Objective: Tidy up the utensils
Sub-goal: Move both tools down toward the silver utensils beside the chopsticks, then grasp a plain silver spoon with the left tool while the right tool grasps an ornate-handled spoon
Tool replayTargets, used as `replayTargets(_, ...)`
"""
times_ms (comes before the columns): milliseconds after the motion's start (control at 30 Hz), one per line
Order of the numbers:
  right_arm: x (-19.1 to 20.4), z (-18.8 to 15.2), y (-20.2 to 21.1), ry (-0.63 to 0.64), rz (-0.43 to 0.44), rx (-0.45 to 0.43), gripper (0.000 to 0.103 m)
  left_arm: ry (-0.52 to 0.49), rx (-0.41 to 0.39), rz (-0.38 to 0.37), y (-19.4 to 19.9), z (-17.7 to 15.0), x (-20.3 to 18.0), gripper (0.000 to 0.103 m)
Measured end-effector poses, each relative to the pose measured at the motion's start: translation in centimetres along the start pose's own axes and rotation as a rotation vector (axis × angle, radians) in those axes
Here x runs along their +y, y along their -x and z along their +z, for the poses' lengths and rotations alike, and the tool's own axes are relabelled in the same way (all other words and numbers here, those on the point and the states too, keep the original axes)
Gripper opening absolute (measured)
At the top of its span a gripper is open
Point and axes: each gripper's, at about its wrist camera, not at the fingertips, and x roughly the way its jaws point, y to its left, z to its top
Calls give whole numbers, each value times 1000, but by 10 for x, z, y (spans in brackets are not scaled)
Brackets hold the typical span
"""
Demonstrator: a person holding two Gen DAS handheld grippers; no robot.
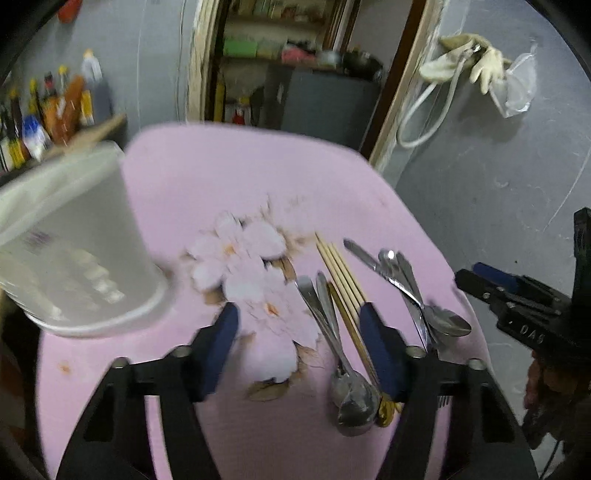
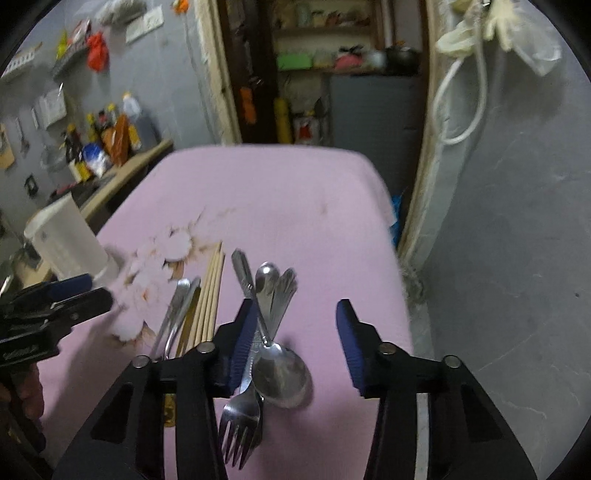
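Observation:
A pink flowered cloth (image 1: 229,177) covers the table. On its right half lie steel spoons (image 1: 351,398), wooden chopsticks (image 1: 341,269) and a pile of spoons and forks (image 1: 439,321). My left gripper (image 1: 299,347) is open and empty above the cloth, its right finger beside the chopsticks. My right gripper (image 2: 295,343) is open over the pile; a spoon (image 2: 282,373) and a fork (image 2: 240,421) lie between its fingers. A white plastic cup (image 1: 77,251) stands at the left, and also shows in the right wrist view (image 2: 68,236).
A shelf with sauce bottles (image 1: 48,107) stands far left. An open doorway with shelves (image 2: 332,74) is behind the table. A grey wall (image 2: 517,221) with a hanging hose and gloves (image 2: 469,33) runs along the right table edge.

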Motion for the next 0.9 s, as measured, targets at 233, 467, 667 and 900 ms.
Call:
replayTargets(233,-2,-3,-28,43,86,98,27,76,137,-92,-32,7,6,32)
replayTargets(467,-5,-4,-39,71,126,136,26,146,259,-108,-45,8,16,14)
replayTargets(667,-4,2,-43,87,133,157,20,183,264,-130,-39,10,26,5)
replayTargets(900,-6,-1,-40,27,142,166,9,198,248,-81,-31,5,37,0)
